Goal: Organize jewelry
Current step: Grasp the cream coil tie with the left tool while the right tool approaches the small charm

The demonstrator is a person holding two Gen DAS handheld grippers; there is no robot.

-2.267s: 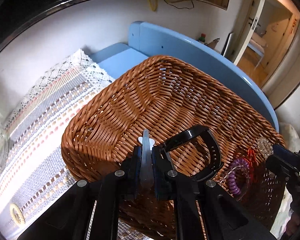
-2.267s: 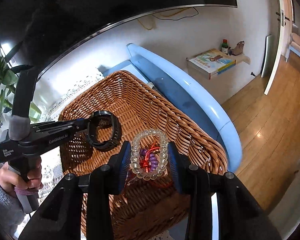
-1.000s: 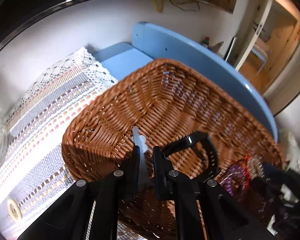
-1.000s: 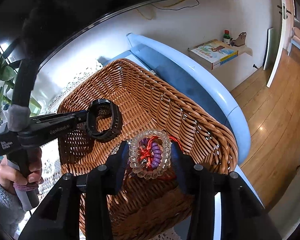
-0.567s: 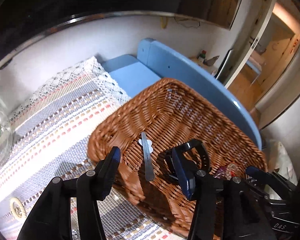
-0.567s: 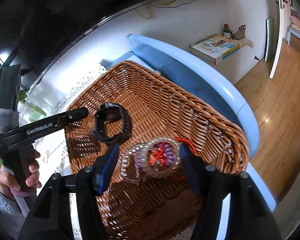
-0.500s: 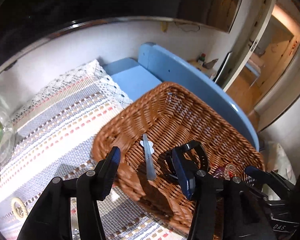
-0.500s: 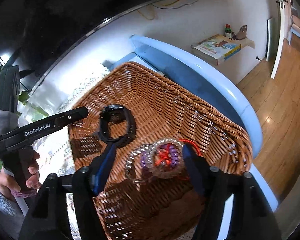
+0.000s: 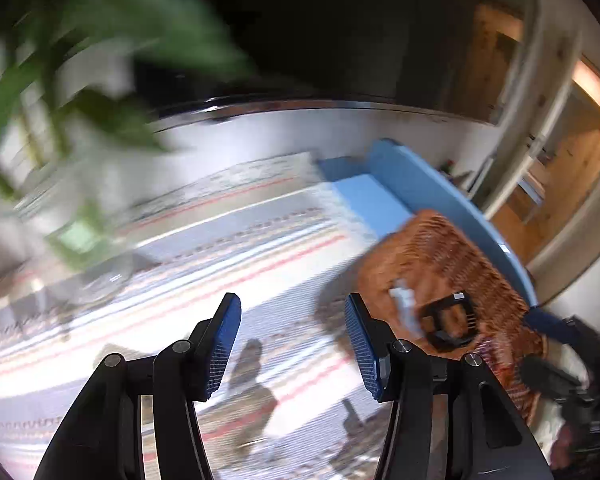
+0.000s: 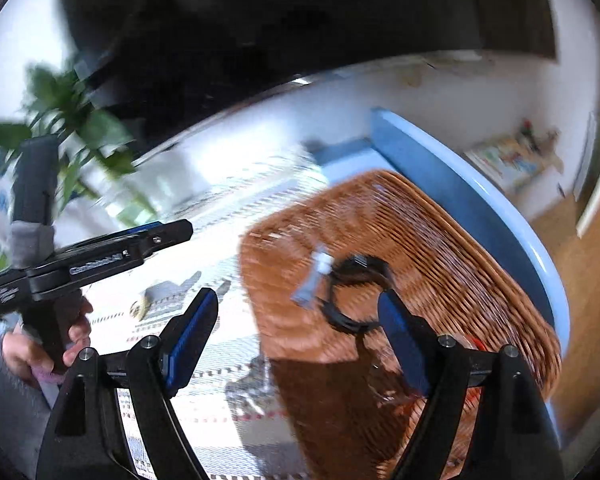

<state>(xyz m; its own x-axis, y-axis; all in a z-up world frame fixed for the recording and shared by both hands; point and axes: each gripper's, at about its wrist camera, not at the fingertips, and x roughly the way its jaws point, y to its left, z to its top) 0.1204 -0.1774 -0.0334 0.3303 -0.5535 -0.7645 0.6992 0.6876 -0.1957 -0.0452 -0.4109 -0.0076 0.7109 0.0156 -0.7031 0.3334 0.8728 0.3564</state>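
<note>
A striped woven cloth with a lace edge (image 9: 228,240) is seen covering the blue table (image 10: 480,216), and a wicker basket (image 10: 440,248) is set on it at the table's right side. Inside the basket a black watch (image 10: 352,292) is lying on the weave, with a pale hair clip (image 10: 314,282) just beside it on the left; both are blurred. Against the basket's near wall a tangle of red and purple pieces (image 9: 496,354) is made out only dimly, partly hidden behind the right gripper's finger.

The left gripper (image 9: 292,340) is held over the bare cloth, left of the basket, its jaws parted about halfway with nothing between the blue pads (image 9: 222,344). The right gripper (image 10: 298,334) is spread wide over the basket's left rim; its jaws have just been opening further, and nothing is gripped between them.

Only in the right wrist view is the hand (image 10: 40,344) on the left gripper's handle shown, with a grey sleeve below it. A green plant (image 9: 100,52) is caught in both views, largest in the left one.

Compared with the frames of a second ago, the clip is no longer pinched by the left gripper and the beaded bracelets are no longer framed by the right one; both grippers are found farther back from the basket.
</note>
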